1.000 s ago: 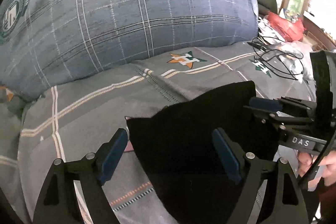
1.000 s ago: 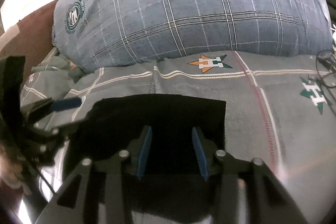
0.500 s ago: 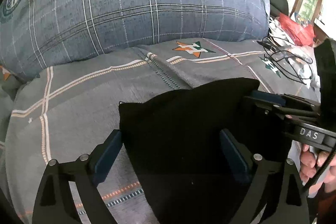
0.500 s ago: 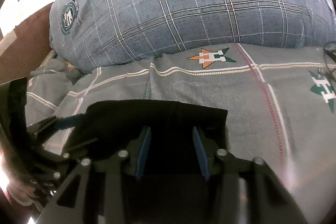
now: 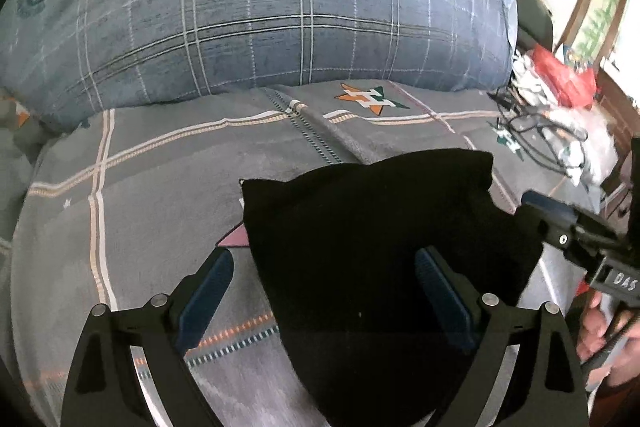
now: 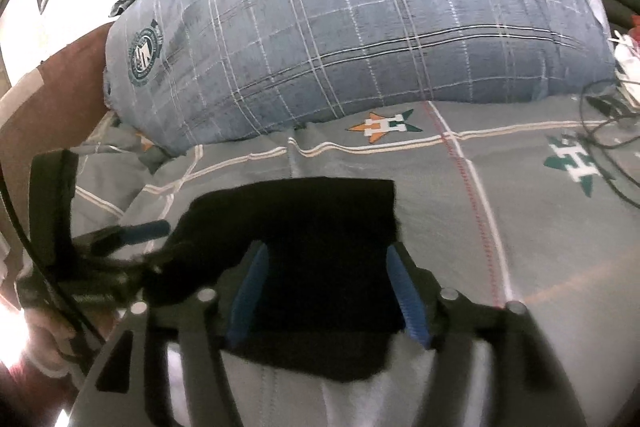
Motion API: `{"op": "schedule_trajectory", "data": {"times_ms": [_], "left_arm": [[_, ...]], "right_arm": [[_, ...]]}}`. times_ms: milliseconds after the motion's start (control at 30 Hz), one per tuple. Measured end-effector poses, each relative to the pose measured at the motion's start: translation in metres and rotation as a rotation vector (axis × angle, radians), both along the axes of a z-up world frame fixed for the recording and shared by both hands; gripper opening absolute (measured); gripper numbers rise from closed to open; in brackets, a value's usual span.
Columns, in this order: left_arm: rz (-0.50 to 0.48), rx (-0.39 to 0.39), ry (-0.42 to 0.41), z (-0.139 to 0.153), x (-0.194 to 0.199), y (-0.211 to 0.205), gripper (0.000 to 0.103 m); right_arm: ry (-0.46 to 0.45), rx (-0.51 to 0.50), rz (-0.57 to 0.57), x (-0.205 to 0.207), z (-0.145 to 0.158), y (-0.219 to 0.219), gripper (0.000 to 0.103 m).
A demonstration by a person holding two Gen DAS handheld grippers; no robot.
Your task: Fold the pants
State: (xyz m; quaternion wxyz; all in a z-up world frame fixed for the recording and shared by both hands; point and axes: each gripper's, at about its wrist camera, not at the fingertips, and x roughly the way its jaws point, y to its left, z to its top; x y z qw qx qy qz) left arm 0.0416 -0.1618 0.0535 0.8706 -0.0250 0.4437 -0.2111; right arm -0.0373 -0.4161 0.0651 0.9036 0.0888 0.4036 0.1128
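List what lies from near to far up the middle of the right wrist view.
right gripper → black pants → grey bedsheet → orange and green star logo → blue plaid pillow

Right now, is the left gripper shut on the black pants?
No, the left gripper stands wide open, its blue pads apart on either side of the black pants.

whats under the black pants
The black pants lie on the grey patterned bedsheet. A pink patch of the sheet's print pokes out at their left edge; the rest of the sheet beneath them is covered.
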Motion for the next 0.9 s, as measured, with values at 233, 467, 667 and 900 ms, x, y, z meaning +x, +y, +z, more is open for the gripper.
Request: {"op": "schedule_trajectory", "data": {"times_ms": [233, 467, 667, 900], "left_arm": [[0.045, -0.070, 0.040, -0.004, -0.008, 0.013, 0.094], [0.067, -0.118, 0.073, -0.009, -0.006, 0.015, 0.097], [0.068, -0.197, 0.136, -0.025, 0.005, 0.016, 0.101], [0.064, -0.198, 0.151, -0.039, 0.024, 0.008, 0.102]], "right_arm": [[0.018, -0.070, -0.031, -0.005, -0.002, -0.002, 0.064], [0.044, -0.049, -0.011, -0.003, -0.013, -0.002, 0.065], [0.096, 0.037, 0.009, 0.002, -0.028, -0.009, 0.068], [0.150, 0.149, 0.021, 0.012, -0.047, -0.019, 0.076]]}}
